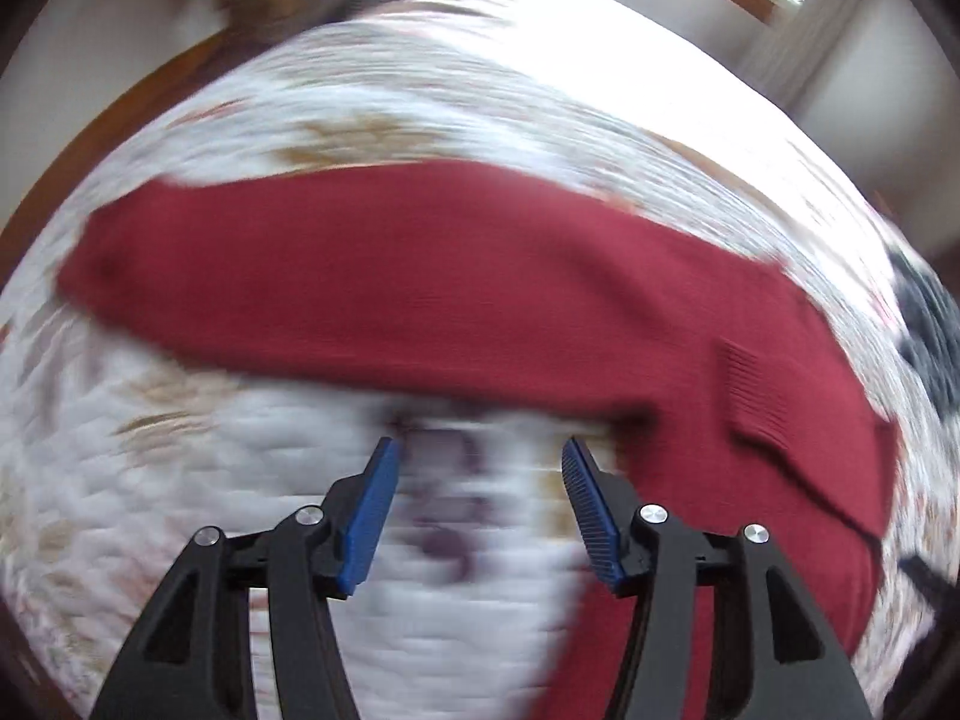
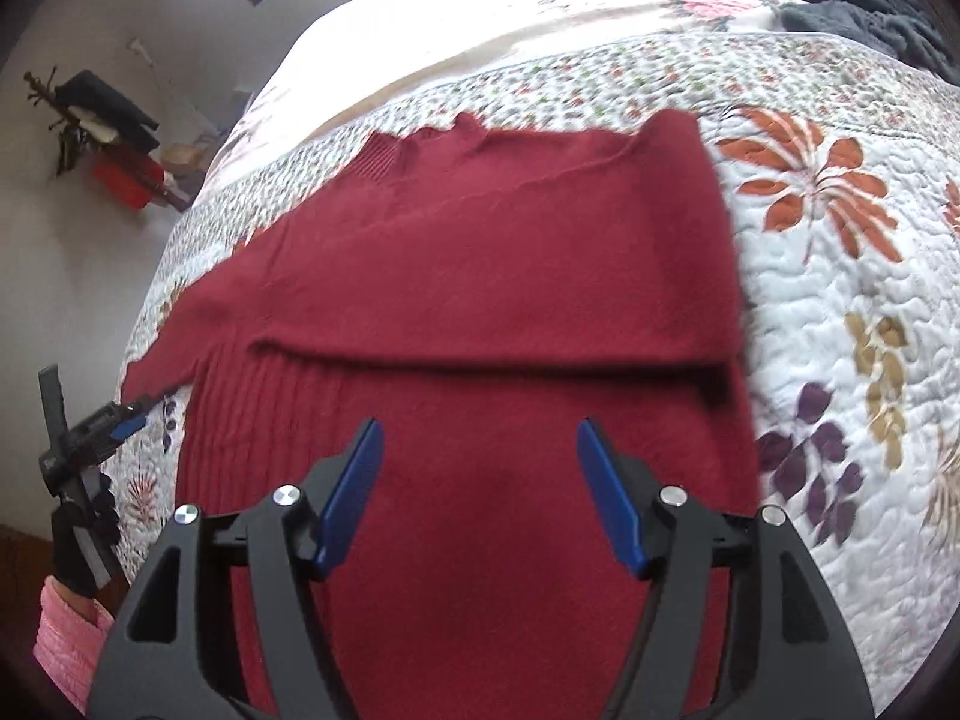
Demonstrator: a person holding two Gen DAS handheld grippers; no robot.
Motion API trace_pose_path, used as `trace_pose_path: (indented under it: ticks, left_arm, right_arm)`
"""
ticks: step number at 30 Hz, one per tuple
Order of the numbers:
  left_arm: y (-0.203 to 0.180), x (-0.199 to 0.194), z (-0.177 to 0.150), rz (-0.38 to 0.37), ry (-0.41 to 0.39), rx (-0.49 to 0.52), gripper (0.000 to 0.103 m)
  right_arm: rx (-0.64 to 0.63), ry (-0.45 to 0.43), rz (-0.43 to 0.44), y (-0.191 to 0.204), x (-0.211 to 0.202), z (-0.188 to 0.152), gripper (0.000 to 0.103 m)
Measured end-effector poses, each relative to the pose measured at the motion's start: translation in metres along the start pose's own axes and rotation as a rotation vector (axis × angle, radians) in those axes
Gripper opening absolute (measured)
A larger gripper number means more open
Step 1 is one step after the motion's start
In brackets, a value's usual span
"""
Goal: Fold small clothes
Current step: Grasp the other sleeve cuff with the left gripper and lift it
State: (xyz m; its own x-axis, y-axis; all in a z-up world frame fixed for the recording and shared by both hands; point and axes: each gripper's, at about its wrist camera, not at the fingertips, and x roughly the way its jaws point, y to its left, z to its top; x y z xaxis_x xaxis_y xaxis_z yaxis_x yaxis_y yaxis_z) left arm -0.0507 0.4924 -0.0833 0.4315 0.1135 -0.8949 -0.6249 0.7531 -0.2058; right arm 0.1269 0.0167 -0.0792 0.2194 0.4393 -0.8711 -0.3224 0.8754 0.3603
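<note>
while both claws gape empty, red sweater (image 2: 480, 276) covers floral quilt (image 2: 840, 312).

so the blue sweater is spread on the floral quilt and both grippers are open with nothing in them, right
Not quite: the sweater is dark red, not blue, as the right wrist view shows clearly. The rest holds: it lies spread on the floral quilt, and the left gripper and right gripper are both open, holding nothing.

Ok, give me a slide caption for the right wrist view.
Right gripper, jaws open, above a partly folded red sweater on a floral quilt.
</note>
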Motion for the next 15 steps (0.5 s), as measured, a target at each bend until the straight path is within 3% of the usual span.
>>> trace_pose_path:
  ticks: [4, 7, 15]
  left_arm:
    - [0.080, -0.002, 0.011, 0.007, -0.022, -0.205, 0.057]
    - [0.116, 0.006, 0.021, -0.030, -0.037, -0.308, 0.057]
    - [0.159, 0.025, 0.044, -0.069, -0.090, -0.450, 0.053]
  right_arm:
    - [-0.011, 0.032, 0.005, 0.014, 0.012, -0.013, 0.066]
    - [-0.009, 0.050, 0.002, 0.021, 0.018, -0.017, 0.066]
    - [-0.021, 0.070, -0.040, 0.024, 0.023, -0.020, 0.066]
